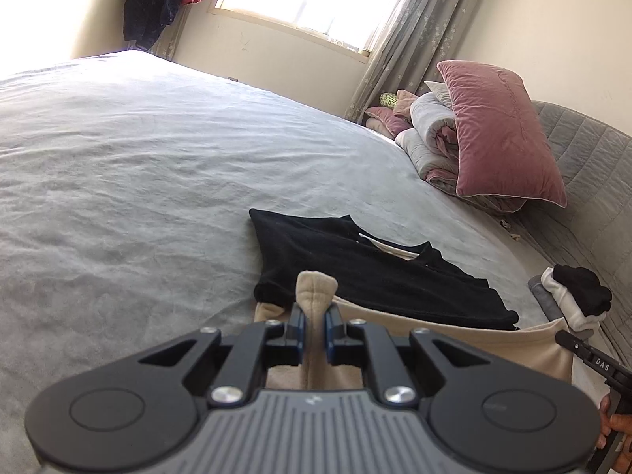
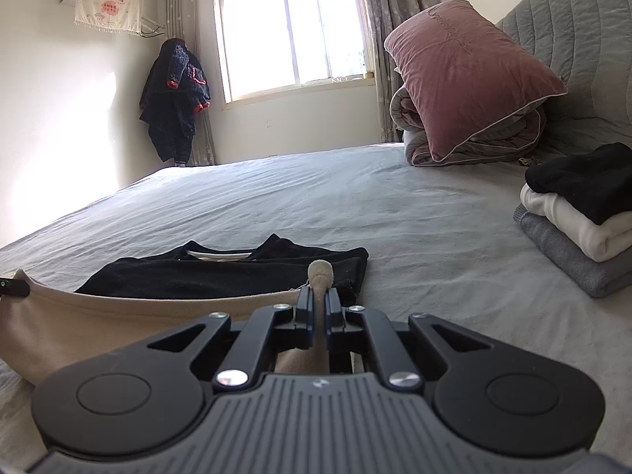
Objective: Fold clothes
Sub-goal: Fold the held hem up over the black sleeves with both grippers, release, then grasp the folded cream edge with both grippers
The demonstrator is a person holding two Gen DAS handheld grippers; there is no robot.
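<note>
We look along two hand-held grippers over a grey bed (image 2: pixel 276 197). Our left gripper (image 1: pixel 315 318) is clamped on a bunched corner of a beige cloth (image 1: pixel 454 339), and a rounded tuft of it pokes up past the fingertips. Our right gripper (image 2: pixel 318 308) pinches another bunched corner of the same cloth in the same way, a small tuft standing above its closed jaws. The beige cloth hangs stretched between the two grippers, its upper edge sagging in a shallow curve, raised off the bed on our side. Just beyond that edge, farther from us, a black garment (image 2: pixel 221 272) lies flat on the bed, its neckline open and a pale lining showing inside; its near hem is hidden behind the beige cloth. From the left view, the right gripper's black tip and a bit of the hand (image 1: pixel 614 430) holding it show at the right border. Farther across the bed, beyond the black garment and to its right, a stack (image 2: pixel 580 213) of folded clothes sits near the headboard: grey at the bottom, white in the middle, black on top. Beyond the stack a pink pillow (image 2: pixel 466 75) leans on a rolled quilt.
</note>
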